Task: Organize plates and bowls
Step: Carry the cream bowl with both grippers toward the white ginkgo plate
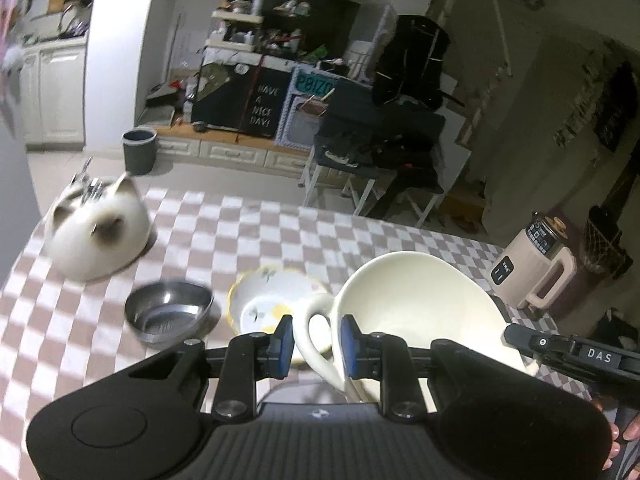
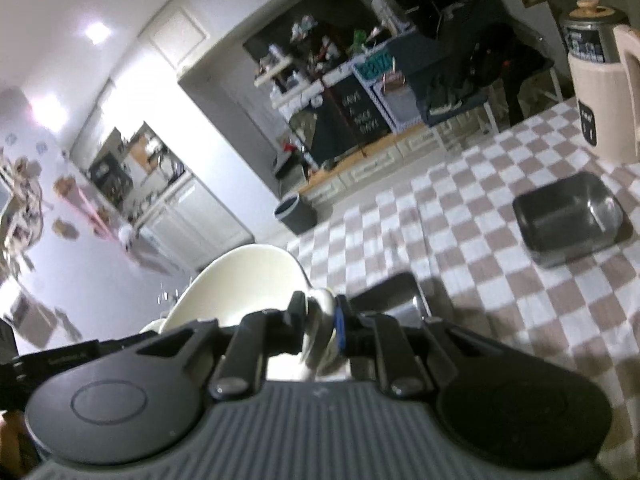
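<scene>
- Left wrist view: the left gripper (image 1: 314, 342) has its two blue-padded fingers on either side of the loop handle of a large cream bowl (image 1: 416, 304); the pads stand at the handle's sides, though whether they press on it cannot be made out.
- The cream bowl is tilted, its open mouth turned toward the camera, and it sits above the checked tablecloth (image 1: 248, 232) near the table's near right part.
- Just left of the bowl's handle a floral bowl with a yellow scalloped rim (image 1: 264, 300) stands on the cloth; left of that, close beside it, is a round steel bowl (image 1: 168, 312).
- Farther toward the far left corner is a white cat-shaped holder (image 1: 96, 232), blurred, with metal utensils sticking up from it.
- At the table's right edge stands a pink kettle-like appliance (image 1: 532, 268).
- The right gripper's black body enters from the lower right, beside the bowl's rim.
- Right wrist view: the right gripper (image 2: 320, 320) is clamped on a second cream handle of the same bowl, held between its pads.
- Beyond it on the cloth lies a rectangular steel tray (image 2: 568, 220), well apart, toward the appliance at the far right corner.
</scene>
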{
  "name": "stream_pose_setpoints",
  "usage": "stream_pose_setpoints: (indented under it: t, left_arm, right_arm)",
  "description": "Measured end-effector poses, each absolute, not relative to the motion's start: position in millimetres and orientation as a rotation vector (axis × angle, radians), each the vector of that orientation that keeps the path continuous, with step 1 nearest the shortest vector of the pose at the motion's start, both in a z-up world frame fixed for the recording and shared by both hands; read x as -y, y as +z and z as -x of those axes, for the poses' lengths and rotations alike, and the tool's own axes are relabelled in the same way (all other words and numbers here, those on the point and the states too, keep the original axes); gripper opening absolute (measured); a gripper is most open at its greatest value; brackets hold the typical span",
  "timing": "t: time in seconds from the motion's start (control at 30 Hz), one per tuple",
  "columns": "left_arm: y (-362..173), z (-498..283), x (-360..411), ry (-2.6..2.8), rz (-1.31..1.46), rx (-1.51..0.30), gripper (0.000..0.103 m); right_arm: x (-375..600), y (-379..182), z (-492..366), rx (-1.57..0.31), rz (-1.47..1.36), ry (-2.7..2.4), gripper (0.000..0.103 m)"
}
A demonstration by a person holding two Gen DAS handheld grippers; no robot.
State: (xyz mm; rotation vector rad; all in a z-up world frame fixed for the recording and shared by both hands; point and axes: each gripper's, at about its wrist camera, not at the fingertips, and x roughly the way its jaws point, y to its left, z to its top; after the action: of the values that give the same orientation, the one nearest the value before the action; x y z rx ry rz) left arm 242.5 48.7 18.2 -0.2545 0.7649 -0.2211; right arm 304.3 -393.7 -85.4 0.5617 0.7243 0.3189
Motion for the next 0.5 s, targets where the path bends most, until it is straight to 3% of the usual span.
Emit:
stream_pose_setpoints:
  t: [0.5]
  left_arm:
    - [-42,-216,-81,-0.186,0.381,-0.833,0.025]
  right_arm:
    - [374,-104,-306,-0.851,-0.430,0.392,0.018]
